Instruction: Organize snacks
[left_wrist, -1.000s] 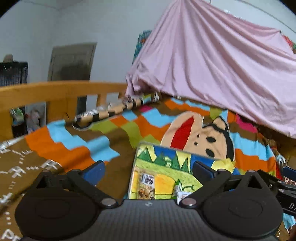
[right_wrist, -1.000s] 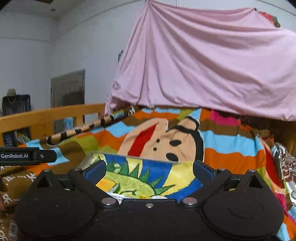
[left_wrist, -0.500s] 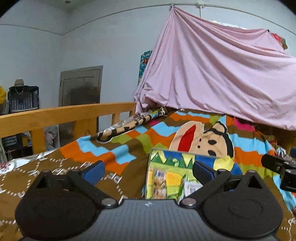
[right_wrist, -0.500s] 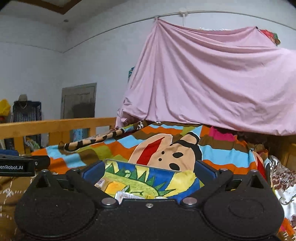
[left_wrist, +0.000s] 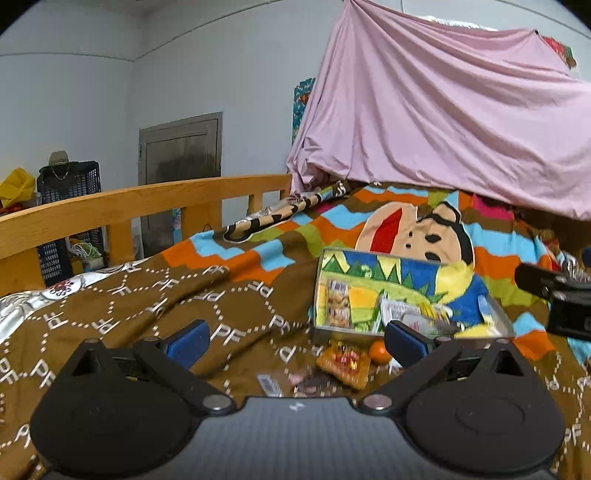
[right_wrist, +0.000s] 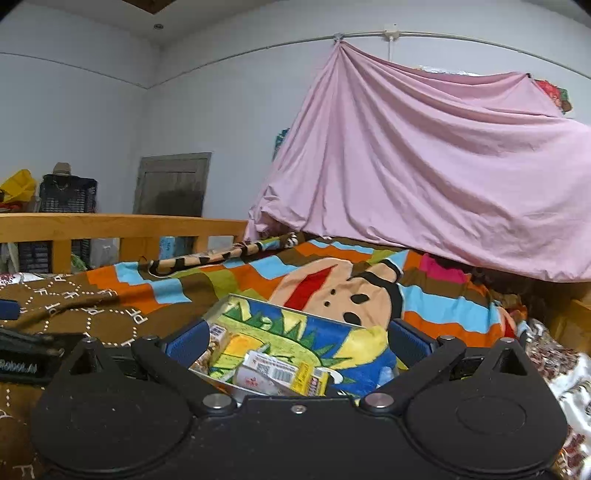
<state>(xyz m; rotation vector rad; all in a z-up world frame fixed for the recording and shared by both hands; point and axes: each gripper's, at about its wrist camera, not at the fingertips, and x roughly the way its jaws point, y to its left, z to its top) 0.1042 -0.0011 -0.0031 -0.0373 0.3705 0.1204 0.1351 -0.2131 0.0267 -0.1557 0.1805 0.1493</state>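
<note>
Now both tools gape wide, holding nothing. Left tool (left_wrist: 293, 341) hovers over loose snack packets (left_wrist: 343, 363) on the bed's brown blanket (left_wrist: 122, 314), just beside the tin (right_wrist: 236, 384); they look light, crinkly, slippery, so pinch a packet's edge. Right tool (right_wrist: 295, 343) hangs over the tin.

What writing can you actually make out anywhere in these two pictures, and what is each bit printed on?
"PF": repeated in white across the brown blanket.
"Robot.AI": partly cut off, on the black left gripper seen from the right wrist view.
Snack packets in the tin box: barcodes and print, too small to read.
Loose orange packet on the blanket: blurred, unreadable.
</note>
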